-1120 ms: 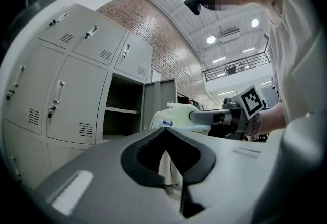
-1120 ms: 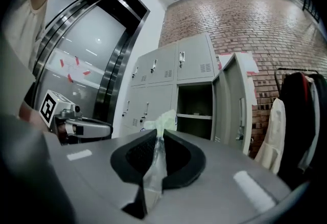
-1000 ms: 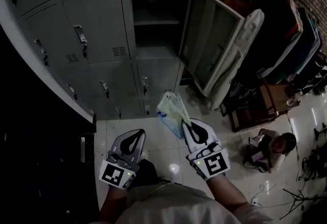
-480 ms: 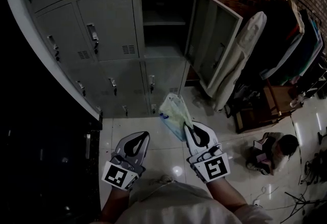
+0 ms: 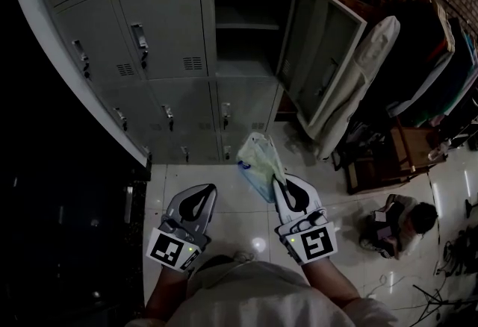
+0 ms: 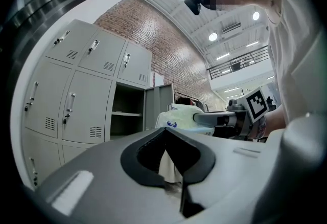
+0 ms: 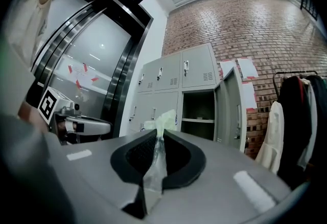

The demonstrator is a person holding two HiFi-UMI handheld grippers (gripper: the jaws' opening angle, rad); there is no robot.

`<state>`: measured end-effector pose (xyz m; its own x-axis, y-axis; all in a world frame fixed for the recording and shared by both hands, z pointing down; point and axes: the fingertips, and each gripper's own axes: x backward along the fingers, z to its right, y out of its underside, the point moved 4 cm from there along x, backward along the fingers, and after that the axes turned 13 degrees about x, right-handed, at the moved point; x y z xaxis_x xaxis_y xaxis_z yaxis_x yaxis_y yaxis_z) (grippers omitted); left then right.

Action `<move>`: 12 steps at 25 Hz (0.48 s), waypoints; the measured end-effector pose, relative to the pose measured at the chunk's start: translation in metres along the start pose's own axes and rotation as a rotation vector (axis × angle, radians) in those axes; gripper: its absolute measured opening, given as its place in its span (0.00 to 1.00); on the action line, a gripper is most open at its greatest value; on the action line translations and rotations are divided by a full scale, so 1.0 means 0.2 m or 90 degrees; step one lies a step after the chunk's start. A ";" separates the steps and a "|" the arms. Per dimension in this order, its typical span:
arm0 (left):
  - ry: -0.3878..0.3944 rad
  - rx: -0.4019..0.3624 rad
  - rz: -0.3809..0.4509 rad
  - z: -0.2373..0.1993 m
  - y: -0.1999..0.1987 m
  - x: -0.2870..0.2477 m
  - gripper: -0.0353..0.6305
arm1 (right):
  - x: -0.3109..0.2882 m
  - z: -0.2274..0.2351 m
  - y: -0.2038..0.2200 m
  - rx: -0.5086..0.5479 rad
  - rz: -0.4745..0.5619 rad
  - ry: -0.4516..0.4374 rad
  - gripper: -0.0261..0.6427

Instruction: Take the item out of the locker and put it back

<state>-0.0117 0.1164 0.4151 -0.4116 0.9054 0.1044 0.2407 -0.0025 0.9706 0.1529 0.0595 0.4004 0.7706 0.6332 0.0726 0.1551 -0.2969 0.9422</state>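
Pinching the knotted top of a pale, crumpled plastic bag point(image 5: 258, 161), the right gripper point(image 5: 278, 184) holds it over the floor point(image 5: 228, 206). The left gripper point(image 5: 208, 191) has its jaws clenched on nothing. Farther off, the locker point(image 5: 246, 68) stands open, its door point(image 5: 323, 57) near hanging coats point(image 5: 373, 72).
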 end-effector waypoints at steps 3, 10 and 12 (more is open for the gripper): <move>-0.003 -0.001 0.007 -0.01 -0.01 -0.03 0.05 | -0.03 0.03 0.03 -0.003 -0.009 0.000 0.05; -0.003 0.007 -0.009 -0.20 0.05 -0.17 0.05 | -0.24 0.16 0.10 -0.006 -0.018 0.018 0.05; 0.003 0.008 -0.012 -0.30 0.05 -0.24 0.05 | -0.34 0.20 0.13 -0.002 -0.017 0.027 0.05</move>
<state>-0.0426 0.0463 0.4331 -0.4204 0.9032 0.0872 0.2443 0.0201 0.9695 0.1284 -0.0201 0.4072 0.7394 0.6705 0.0615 0.1730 -0.2774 0.9451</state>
